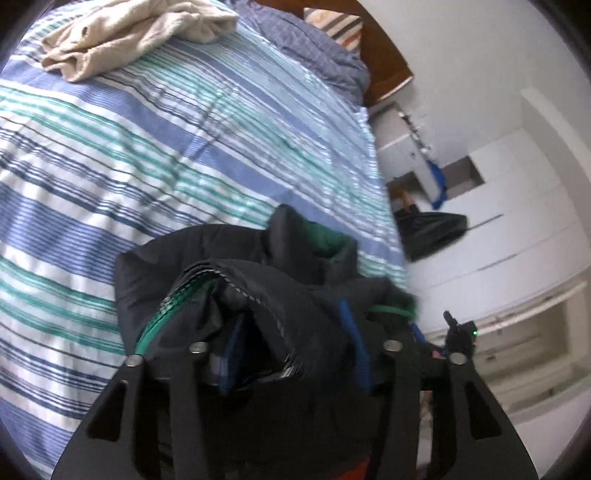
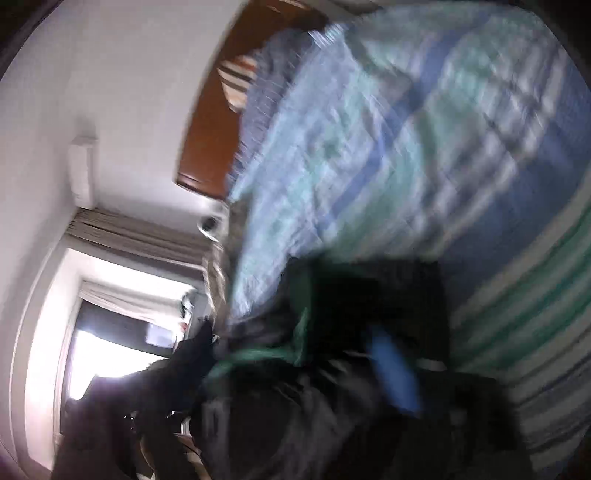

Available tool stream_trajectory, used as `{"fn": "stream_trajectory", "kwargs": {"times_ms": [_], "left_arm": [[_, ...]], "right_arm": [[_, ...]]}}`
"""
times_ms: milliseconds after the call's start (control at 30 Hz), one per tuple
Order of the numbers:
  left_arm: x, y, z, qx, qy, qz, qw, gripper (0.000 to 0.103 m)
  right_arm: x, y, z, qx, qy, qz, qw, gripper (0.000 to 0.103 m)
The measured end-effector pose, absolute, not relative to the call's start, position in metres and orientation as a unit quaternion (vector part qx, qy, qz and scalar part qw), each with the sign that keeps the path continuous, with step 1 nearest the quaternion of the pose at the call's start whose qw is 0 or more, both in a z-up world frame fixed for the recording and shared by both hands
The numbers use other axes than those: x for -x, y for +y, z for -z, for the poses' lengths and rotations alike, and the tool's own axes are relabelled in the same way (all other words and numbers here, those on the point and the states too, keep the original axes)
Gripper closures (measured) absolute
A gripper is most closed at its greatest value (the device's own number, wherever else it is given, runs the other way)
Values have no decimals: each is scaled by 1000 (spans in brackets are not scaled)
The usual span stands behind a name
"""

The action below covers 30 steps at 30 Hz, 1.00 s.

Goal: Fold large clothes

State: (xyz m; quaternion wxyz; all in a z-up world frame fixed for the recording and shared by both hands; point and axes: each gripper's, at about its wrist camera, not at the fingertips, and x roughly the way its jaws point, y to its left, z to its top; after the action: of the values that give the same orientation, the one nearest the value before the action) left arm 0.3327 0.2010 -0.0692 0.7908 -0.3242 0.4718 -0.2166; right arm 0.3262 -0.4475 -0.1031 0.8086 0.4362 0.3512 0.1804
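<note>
The left gripper had a black jacket bunched over and between its fingers. The cloth filled the gap, and blue pads showed through the folds, so the fingers looked clamped on the jacket, though the tips themselves were buried. Green lining and a green zip edge showed in the folds. The jacket hung at the near edge of the bed, over a striped blue, white and teal cover, beside the bed's right side. A beige towel lay crumpled far up the bed, well apart from the jacket, near a blue pillow and a brown headboard.

The right wrist view was badly blurred. The right gripper was lost under the dark jacket, with one blue pad visible against it; whether those fingers were apart or together could not be told. The striped cover lay beyond, and a bright window stood to the left.
</note>
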Motion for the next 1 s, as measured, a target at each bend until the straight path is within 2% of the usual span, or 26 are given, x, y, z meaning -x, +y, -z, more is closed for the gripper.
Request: {"fn": "stream_trajectory", "kwargs": {"times_ms": [67, 133, 200, 267, 367, 400, 433, 467, 500, 533, 567, 633, 733, 800, 867, 933, 1000], "left_arm": [[-330, 203, 64, 318, 462, 216, 799, 17], [-329, 208, 61, 299, 445, 195, 821, 5], [-326, 213, 63, 281, 438, 172, 836, 5], [-330, 212, 75, 256, 445, 148, 845, 2], [-355, 193, 124, 187, 515, 103, 830, 2], [-360, 189, 138, 183, 535, 92, 820, 7], [-364, 185, 154, 186, 554, 84, 807, 31], [-363, 182, 161, 188, 560, 77, 803, 45], [-360, 181, 158, 185, 548, 61, 813, 53], [-357, 181, 152, 182, 539, 57, 821, 70], [-354, 182, 144, 183, 530, 57, 826, 81], [-349, 186, 121, 195, 497, 58, 843, 89], [-346, 178, 79, 178, 426, 59, 885, 89], [-353, 163, 66, 143, 389, 43, 909, 88], [-365, 155, 76, 118, 379, 28, 918, 87], [-380, 153, 113, 109, 398, 8, 911, 85], [-389, 158, 157, 107, 429, -7, 897, 73]], "right_arm": [[-326, -442, 86, -380, 355, -186, 834, 2], [-329, -429, 78, -301, 381, -170, 858, 2], [-336, -409, 80, -206, 423, -146, 870, 2], [-342, -394, 88, -161, 450, -146, 866, 2], [-352, -369, 106, -81, 481, -118, 865, 2], [-358, -357, 114, -50, 498, -112, 859, 3], [-361, -349, 119, -35, 509, -106, 854, 20], [-362, -343, 121, -29, 514, -95, 852, 56], [-362, -339, 118, -28, 511, -89, 854, 66], [-361, -334, 110, -14, 502, -82, 861, 78], [-357, -329, 101, 6, 487, -78, 870, 83], [-347, -315, 72, 52, 433, -72, 897, 84], [-339, -303, 33, 89, 353, -52, 930, 84], [-352, -303, 31, 85, 340, -36, 936, 84], [-370, -310, 49, 72, 360, -20, 930, 84], [-386, -320, 87, 64, 394, -6, 917, 84], [-394, -328, 127, 47, 429, -3, 902, 84]]}}
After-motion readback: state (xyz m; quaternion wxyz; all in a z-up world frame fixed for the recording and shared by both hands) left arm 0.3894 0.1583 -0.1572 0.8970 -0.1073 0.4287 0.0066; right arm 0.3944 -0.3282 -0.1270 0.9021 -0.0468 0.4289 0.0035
